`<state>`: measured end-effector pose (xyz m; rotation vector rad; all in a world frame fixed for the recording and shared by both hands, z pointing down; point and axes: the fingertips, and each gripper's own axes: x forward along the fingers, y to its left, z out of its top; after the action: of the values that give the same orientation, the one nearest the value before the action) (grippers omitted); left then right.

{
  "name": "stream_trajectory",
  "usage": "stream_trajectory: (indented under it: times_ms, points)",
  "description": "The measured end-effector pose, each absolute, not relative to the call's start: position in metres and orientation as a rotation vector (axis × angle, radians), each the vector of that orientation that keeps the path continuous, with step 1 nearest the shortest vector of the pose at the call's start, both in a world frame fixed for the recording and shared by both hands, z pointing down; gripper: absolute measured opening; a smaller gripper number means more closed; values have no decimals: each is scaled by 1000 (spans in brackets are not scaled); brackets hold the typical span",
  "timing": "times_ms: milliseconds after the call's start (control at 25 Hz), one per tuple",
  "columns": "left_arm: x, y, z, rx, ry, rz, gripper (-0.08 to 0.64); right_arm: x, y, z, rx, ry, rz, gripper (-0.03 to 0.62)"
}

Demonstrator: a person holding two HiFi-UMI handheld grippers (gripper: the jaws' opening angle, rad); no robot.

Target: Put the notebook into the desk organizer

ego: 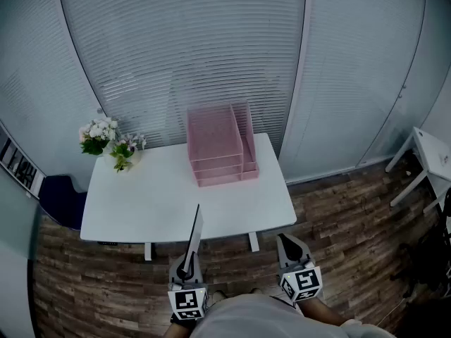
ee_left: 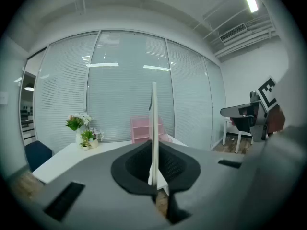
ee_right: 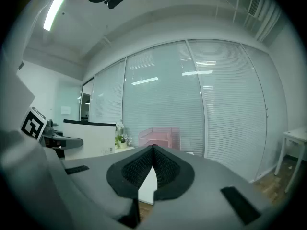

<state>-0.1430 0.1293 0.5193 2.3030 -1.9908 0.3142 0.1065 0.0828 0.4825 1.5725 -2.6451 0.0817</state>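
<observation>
A thin notebook (ego: pixel 195 229) stands on edge, pointing up and away, with my left gripper (ego: pixel 187 265) shut on its lower end, just in front of the white table's (ego: pixel 141 210) near edge. In the left gripper view the notebook (ee_left: pixel 154 123) rises as a narrow vertical strip from between the closed pads of the left gripper (ee_left: pixel 154 170). The pink desk organizer (ego: pixel 218 146) stands at the table's back right, apart from both grippers; it also shows as the organizer (ee_left: pixel 144 128) and the organizer (ee_right: pixel 156 135). My right gripper (ego: pixel 286 243) is shut and empty, to the right of the left one.
Potted flowers (ego: pixel 109 143) stand at the table's back left corner. A dark blue chair (ego: pixel 63 199) sits left of the table. A small white side table (ego: pixel 430 153) stands at the far right. Blinds behind glass close off the back; the floor is wood.
</observation>
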Motion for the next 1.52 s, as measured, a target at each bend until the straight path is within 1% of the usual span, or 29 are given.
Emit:
stream_trajectory:
  times_ms: [360,560,1120,1320,1520]
  points:
    - [-146,135,518,2289,-1998,326,16,105,83,479,1551,-2658,77,12]
    - [-143,135,526,2279,-1975,349,15,108,83,485,1559,-2673,141,12]
    - [-104,123,523,2240,-2029,332,16,152,80,524,1486,-2647,222,12]
    - [-112,114,517,2225,-2053,333,16,147,68,533,1454,-2649,250,12]
    - [-132,77,519,2222,-2045,298,16,130,36,534,1471,-2628,242,12]
